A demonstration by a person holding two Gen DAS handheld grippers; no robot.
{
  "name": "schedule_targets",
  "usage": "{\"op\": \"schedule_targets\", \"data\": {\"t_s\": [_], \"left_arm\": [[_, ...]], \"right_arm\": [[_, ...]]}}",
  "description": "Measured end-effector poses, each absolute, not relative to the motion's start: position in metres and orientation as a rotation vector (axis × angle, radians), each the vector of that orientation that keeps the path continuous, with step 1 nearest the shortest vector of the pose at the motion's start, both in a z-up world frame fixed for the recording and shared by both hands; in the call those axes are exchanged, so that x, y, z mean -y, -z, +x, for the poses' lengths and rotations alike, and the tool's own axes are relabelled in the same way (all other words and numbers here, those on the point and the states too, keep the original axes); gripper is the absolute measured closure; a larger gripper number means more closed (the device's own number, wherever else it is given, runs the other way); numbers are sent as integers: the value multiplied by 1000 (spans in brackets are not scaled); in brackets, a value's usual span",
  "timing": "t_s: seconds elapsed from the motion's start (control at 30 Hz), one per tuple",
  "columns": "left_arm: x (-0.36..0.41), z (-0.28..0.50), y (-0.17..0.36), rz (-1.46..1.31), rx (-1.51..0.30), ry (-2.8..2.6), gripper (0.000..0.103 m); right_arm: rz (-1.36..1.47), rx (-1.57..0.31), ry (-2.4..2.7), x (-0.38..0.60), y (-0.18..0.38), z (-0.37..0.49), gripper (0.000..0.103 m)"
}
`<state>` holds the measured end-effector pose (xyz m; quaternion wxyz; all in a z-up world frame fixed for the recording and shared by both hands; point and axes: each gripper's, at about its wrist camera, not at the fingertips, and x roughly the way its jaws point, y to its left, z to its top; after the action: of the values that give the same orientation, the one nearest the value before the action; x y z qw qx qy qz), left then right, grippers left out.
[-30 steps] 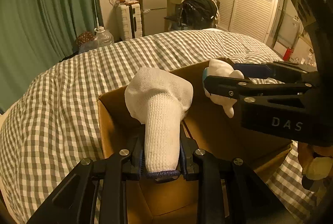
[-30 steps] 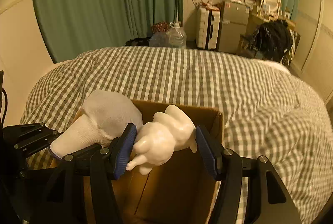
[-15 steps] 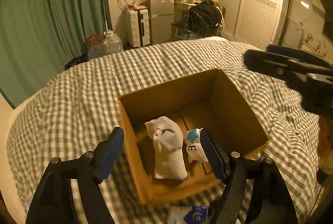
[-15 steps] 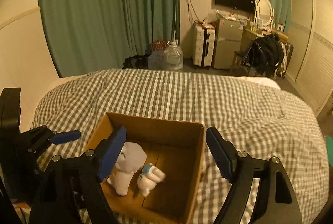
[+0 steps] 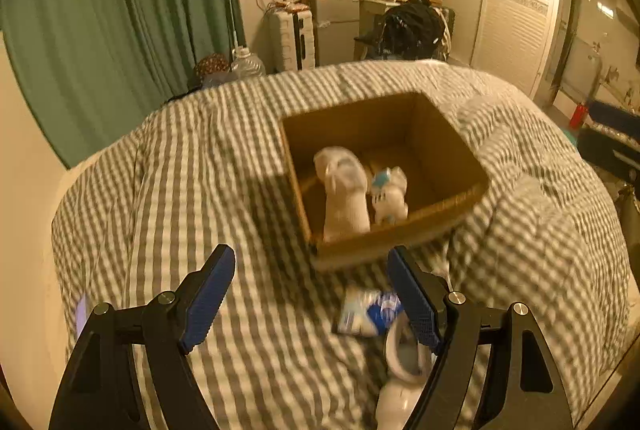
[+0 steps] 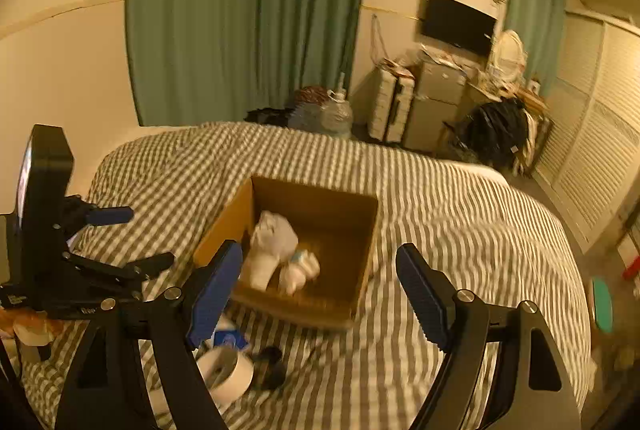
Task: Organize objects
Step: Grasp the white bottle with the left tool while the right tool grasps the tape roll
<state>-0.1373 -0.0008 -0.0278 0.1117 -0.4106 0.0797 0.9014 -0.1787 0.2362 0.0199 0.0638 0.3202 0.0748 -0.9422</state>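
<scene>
So we're holding both grippers up over the checkered bed cover [image 5: 224, 166], and both are sitting wide apart with nothing between the pads. Going left to right in the left wrist view: the left gripper [image 5: 312, 294] is hanging over bare cover, then the cardboard box [image 5: 452, 134] is sitting a bit further back, with the white sock [image 5: 344, 190] lying inside and the small white toy [image 5: 390, 196] touching its right side. Just in front of the box we're seeing a blue and white packet [image 5: 370, 314] and a white tape roll [image 5: 404, 358] near our right finger. In the right wrist view, the right gripper [image 6: 320, 290] is framing that same box [image 6: 320, 198], and the left one is poking in at the left edge.
</scene>
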Motion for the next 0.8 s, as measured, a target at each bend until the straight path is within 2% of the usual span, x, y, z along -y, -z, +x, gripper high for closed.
{"op": "schedule_targets", "data": {"t_s": [0.27, 0.43, 0.53, 0.8], "left_arm": [[8, -87, 73, -1272, -221, -2691, 22], [3, -63, 108, -1343, -173, -2678, 22], [0, -54, 122, -1391, -130, -2616, 22], [-21, -46, 160, -1463, -187, -2443, 22]], "right_arm": [[1174, -201, 2766, -231, 51, -131, 24], [1263, -119, 2726, -229, 96, -117, 24], [1292, -149, 2737, -228, 112, -116, 24], [1356, -118, 2728, -229, 132, -123, 24]]}}
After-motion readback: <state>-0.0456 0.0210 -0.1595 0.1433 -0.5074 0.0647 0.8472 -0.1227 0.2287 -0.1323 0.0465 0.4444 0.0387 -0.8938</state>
